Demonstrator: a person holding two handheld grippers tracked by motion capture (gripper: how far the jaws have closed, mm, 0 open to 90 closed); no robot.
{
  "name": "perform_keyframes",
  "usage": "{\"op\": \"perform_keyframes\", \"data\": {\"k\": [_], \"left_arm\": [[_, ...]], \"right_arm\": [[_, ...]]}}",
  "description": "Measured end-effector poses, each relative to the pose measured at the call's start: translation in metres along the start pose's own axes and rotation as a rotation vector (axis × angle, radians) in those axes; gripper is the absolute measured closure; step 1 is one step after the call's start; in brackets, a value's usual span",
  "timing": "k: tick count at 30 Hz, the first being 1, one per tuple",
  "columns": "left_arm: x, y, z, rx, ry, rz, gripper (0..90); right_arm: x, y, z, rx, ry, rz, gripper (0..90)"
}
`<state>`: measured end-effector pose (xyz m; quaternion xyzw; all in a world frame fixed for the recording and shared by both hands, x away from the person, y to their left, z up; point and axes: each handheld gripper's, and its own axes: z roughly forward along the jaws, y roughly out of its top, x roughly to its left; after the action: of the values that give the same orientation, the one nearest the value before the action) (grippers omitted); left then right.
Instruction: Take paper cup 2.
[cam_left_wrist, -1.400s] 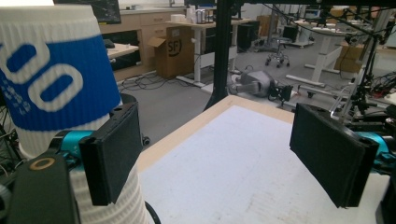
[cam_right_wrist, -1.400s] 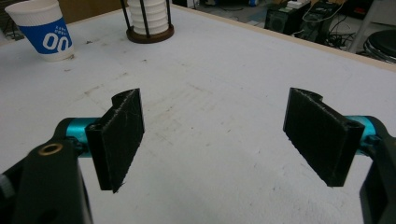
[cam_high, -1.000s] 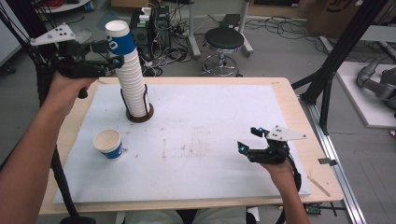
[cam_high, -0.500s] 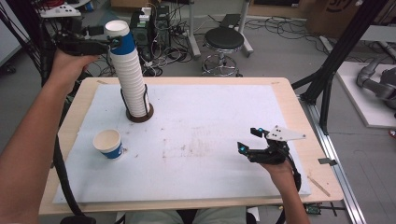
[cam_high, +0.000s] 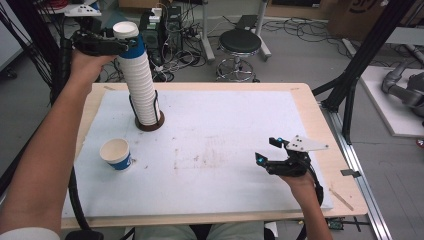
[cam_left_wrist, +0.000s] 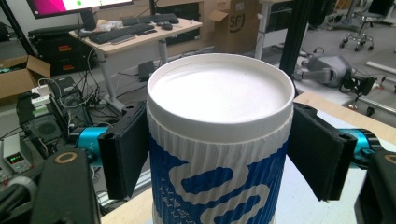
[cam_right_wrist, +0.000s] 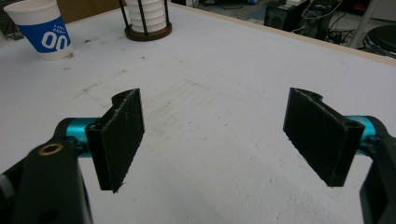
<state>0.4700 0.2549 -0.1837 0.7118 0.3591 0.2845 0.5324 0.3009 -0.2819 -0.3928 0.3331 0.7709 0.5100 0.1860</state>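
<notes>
- The high view looks forward and down from above the person's side onto the wooden table with a white sheet (cam_high: 225, 135), taking in all of it and the cluttered floor behind.
- The left gripper view sits very close behind the top blue-and-white paper cup of the tall stack (cam_left_wrist: 219, 140), facing level across the room toward desks and a monitor.
- The right gripper view sits low over the sheet, looking along the table.
- It shares with the high view the single blue-and-white paper cup (cam_right_wrist: 42, 30) (cam_high: 116, 154) and the dark round wire holder (cam_right_wrist: 147, 28) (cam_high: 149, 120).
</notes>
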Motion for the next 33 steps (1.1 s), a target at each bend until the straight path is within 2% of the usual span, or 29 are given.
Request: {"op": "perform_keyframes", "data": {"k": [8,19,33], "left_arm": [[-0.001,0.003,0.000,0.018,0.003,0.007,26.5],[0.000,0.006,-0.001,0.019,-0.002,0.009,27.2],[-0.003,0.026,-0.013,-0.034,0.004,0.020,29.0]], "right_arm": [[0.000,0.000,0.000,0.001,0.003,-0.001,21.0],[0.000,0.000,0.000,-0.002,0.000,-0.002,21.0],[0.000,0.001,0.000,-0.002,0.005,0.000,21.0]]}}
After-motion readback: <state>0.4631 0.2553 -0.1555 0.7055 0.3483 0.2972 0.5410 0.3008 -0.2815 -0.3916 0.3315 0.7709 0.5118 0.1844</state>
